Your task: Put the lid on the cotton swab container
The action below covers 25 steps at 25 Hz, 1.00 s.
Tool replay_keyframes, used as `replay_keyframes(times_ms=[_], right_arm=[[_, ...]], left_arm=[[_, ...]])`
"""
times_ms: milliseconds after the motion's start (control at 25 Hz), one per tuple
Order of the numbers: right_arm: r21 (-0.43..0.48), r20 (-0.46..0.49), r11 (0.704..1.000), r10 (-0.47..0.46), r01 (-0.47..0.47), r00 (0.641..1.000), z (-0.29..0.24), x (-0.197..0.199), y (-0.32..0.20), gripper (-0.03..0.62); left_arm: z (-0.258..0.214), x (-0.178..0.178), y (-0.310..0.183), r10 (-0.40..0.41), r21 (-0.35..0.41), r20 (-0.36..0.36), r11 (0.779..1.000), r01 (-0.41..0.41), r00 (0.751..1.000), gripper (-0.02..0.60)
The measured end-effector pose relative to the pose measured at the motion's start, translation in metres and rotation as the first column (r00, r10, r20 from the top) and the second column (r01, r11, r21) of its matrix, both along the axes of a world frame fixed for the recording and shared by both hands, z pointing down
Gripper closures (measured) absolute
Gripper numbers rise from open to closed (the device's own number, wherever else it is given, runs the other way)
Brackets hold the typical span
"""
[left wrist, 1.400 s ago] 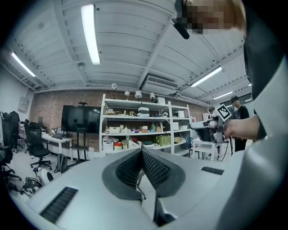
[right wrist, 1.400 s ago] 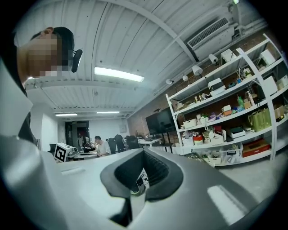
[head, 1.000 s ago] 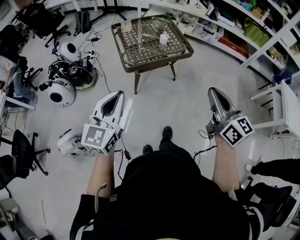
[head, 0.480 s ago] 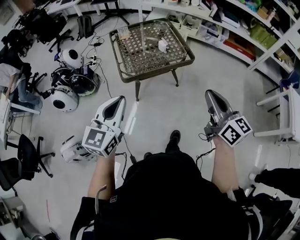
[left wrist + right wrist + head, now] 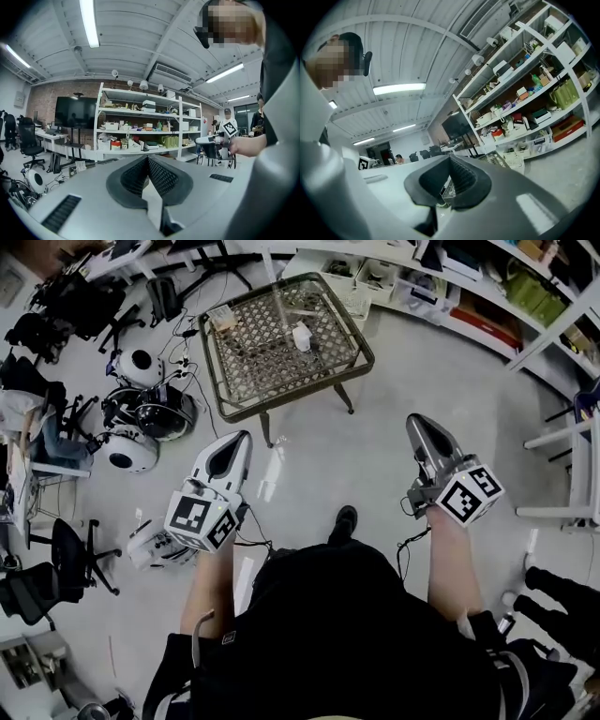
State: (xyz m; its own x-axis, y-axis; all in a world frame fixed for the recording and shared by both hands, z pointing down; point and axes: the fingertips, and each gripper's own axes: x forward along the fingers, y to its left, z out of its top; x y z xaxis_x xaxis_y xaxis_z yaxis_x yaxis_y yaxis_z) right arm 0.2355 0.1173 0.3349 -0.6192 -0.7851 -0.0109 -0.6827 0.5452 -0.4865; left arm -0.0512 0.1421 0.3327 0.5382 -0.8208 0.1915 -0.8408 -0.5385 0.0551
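Note:
A low mesh-topped table stands ahead of me on the pale floor. On it sit a small white container and a pale flat item, both too small to identify. My left gripper points toward the table from well short of it, jaws pressed together and empty. My right gripper is held level with it to the right, also shut on nothing. In the left gripper view the left gripper shows closed pads. The right gripper view shows the right gripper the same, with the table's edge just beyond.
Round white and black devices and cables lie on the floor at the left. Office chairs stand at the lower left. Stocked shelves run along the back right. A white rack stands at the right. My shoe is below the table.
The whole view has shifted: the table sits lower and further left now, so I have moved closer. Both grippers stay shut and keep their places in front of me.

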Motion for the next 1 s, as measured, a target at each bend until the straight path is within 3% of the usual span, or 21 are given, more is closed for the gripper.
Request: replay_keyframes(times_ms=[240,480,760,1000], right_arm=[[-0.009,0.036,1.000,0.006,-0.005,0.999,0.004,0.038,-0.017,0.586],[0.027,0.099,1.000,0.009,-0.012,0.995,-0.008,0.042,-0.029,0.586],[-0.020,0.085,1.000,0.018,-0.016,0.996,0.009,0.039,-0.027,0.586],[-0.048,0.047,0.999,0.021,-0.019,0.999,0.015,0.045,-0.058,0.586]], left_arm=[[-0.005,0.024,-0.015,-0.022,-0.009,0.003,1.000,0.022,1.000,0.577],[-0.011,0.039,-0.034,-0.012,-0.012,0.024,1.000,0.012,1.000,0.577],[-0.010,0.060,-0.070,0.046,0.015,-0.011,0.999,-0.046,0.999,0.578],[-0.002,0.069,-0.111,0.056,0.031,-0.060,0.998,-0.054,0.997,0.577]])
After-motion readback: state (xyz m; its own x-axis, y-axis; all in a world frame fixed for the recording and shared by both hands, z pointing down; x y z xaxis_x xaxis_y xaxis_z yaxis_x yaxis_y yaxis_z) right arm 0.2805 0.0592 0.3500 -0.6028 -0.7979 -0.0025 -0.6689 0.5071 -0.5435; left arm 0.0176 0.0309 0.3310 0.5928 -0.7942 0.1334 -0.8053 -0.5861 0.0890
